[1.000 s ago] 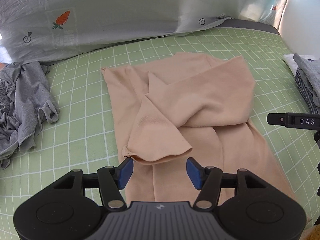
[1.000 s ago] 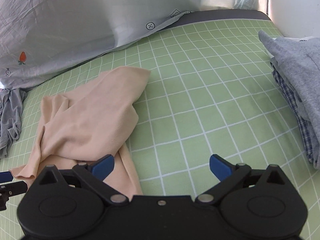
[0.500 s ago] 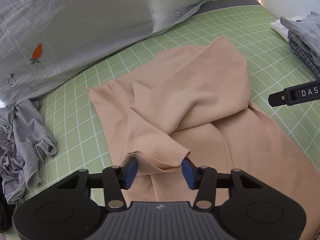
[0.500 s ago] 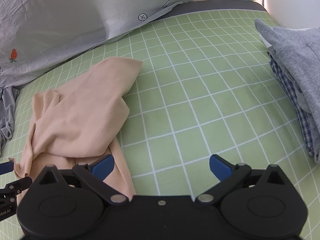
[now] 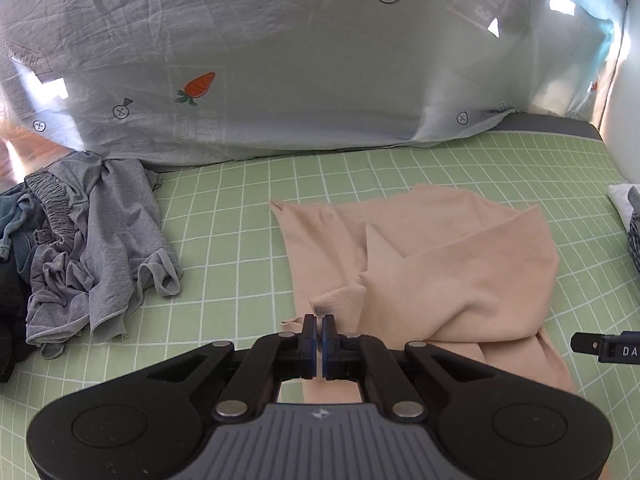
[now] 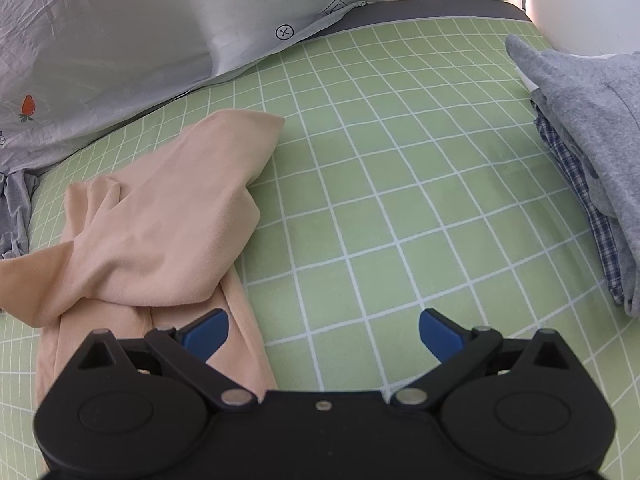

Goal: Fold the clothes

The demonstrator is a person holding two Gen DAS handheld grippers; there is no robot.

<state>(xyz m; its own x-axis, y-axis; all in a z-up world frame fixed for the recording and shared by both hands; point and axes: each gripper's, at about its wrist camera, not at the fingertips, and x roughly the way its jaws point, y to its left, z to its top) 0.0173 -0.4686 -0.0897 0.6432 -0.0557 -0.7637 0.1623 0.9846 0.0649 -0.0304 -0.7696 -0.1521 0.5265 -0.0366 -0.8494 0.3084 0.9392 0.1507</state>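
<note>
a: left gripper [image 5: 319, 326]?
b: pressed together, pinching a fold of the peach garment [image 5: 460, 276] at six o'clock.
a: right gripper [image 6: 323, 330]?
b: spread over green sheet [image 6: 400, 200].
a: around?
b: grey clothes [image 5: 100, 240] nine o'clock; folded stack [image 6: 592, 140] three o'clock; carrot-print cloth [image 5: 280, 60] twelve.

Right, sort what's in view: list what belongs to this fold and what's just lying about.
In the fold:
- peach soft-knit garment
- left gripper, shut on its sleeve end
- right gripper, open beside it

Lying about:
- crumpled grey garment
- folded grey and checked pile
- carrot-print grey sheet
</note>
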